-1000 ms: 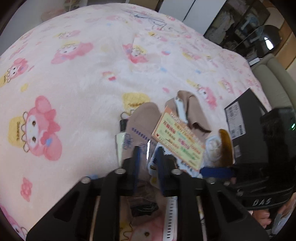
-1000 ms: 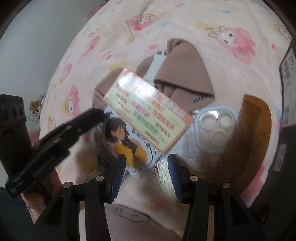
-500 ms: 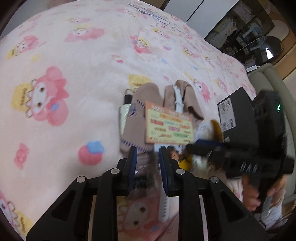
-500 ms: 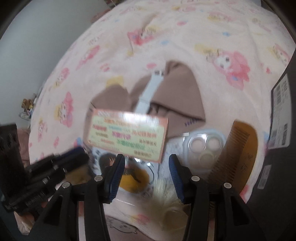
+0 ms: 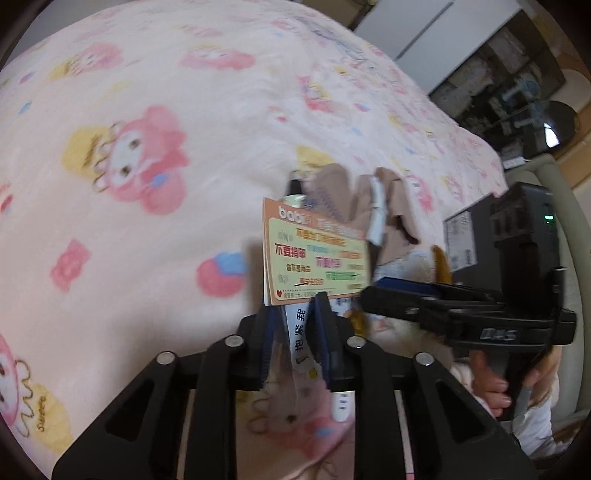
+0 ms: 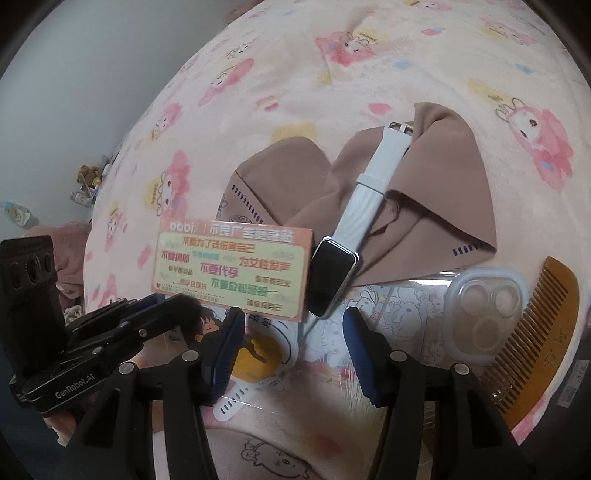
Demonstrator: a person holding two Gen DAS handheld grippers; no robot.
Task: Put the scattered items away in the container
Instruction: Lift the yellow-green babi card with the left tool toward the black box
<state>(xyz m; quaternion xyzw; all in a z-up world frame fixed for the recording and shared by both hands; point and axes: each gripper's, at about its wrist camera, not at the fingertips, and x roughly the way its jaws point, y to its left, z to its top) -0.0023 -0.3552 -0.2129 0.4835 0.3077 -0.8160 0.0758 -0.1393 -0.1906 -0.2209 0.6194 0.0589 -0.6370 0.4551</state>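
Item: printed card (image 6: 232, 271), long axis running left–right, standing above the pile. Left gripper (image 5: 293, 325) grips its near lower edge, jaws narrowing. Right gripper (image 6: 293, 332) empty, jaws widening, just right; black container (image 5: 476, 236) far right.

A bed blanket (image 5: 155, 229), pale pink and printed with pink-hooded cartoon rabbits, fills most of both views. Beyond its far edge stand white cabinet doors (image 5: 417, 33) and dark cluttered shelves (image 5: 517, 77). A grey wall (image 6: 74, 74) rises beside the bed, with small toys (image 6: 88, 177) at its foot.
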